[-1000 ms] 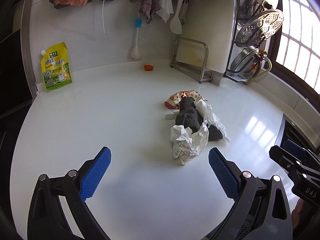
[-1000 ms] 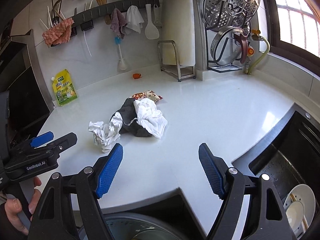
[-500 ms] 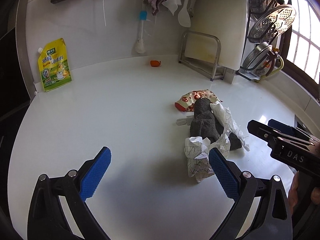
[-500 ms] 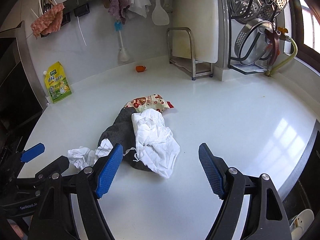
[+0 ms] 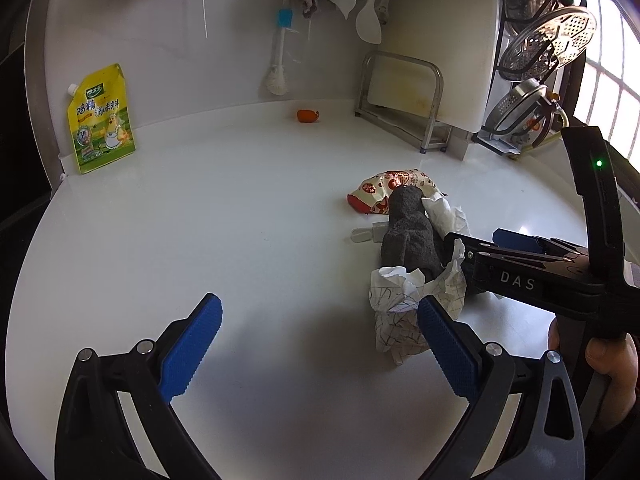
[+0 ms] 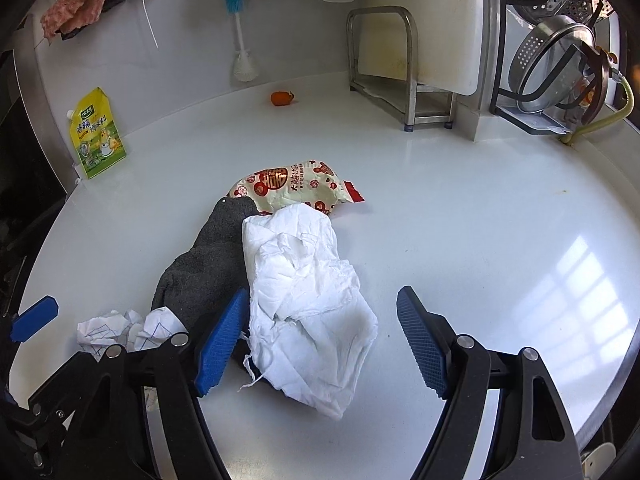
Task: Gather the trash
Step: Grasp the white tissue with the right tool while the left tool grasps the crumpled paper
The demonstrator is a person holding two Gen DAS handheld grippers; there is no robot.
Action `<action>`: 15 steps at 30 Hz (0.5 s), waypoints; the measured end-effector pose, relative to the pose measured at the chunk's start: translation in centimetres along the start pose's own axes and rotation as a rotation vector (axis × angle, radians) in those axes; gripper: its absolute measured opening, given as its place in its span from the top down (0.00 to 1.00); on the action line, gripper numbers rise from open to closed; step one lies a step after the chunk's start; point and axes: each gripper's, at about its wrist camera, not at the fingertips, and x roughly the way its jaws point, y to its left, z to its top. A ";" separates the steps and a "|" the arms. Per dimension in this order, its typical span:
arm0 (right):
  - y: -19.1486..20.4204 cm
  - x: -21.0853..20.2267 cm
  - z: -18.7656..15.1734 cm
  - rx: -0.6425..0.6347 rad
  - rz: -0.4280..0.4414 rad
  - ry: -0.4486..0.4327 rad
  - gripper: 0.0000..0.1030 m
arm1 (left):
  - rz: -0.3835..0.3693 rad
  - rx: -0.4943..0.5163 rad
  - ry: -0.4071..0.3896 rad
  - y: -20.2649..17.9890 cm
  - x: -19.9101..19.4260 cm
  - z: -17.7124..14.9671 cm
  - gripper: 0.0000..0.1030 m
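2 grippers are hovering over a white countertop [image 5: 224, 216] where the trash is lying in 1 loose heap near the middle. The right gripper [image 6: 320, 344] is hanging low with its blue-padded fingers [image 6: 218, 344] spread wide, and a crumpled white paper towel [image 6: 308, 296] is lying between them without either pad pressing on it. The left pad is sitting just beside the towel's edge, over a dark grey sock [image 6: 204, 256] that is stretching out from under the towel. A red-and-cream snack wrapper [image 6: 292, 188] is lying at the far end of the heap, touching both the sock and the towel. A crumpled sheet of paper with blue lines [image 6: 120, 328] is resting at the sock's near end.

The left gripper [image 5: 320, 344] is also standing wide open and gripping nothing; its right finger [image 5: 444, 344] is overlapping the lined paper in the left wrist view, though I cannot tell whether it is touching. From there the right gripper's body is crossing in front of the heap.

Farther back, a small orange scrap [image 5: 307, 115] is lying alone near the wall, well apart from the heap. A yellow seasoning pouch [image 5: 100, 120] is leaning against the wall at the left, and a steel rack [image 6: 400, 80] is holding a white cutting board [image 6: 424, 20].
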 end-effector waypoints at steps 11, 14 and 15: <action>-0.7 -2.0 -0.6 0.010 0.020 -0.056 0.86 | -0.034 0.015 0.014 -1.1 -0.6 -0.9 0.07; -1.9 -3.6 -1.0 0.053 0.032 -0.086 0.87 | -0.034 0.029 0.033 -1.9 -0.1 -0.9 0.07; -2.3 -4.2 -1.2 0.063 0.036 -0.096 0.87 | -0.043 0.028 0.041 -2.1 0.0 -0.8 0.07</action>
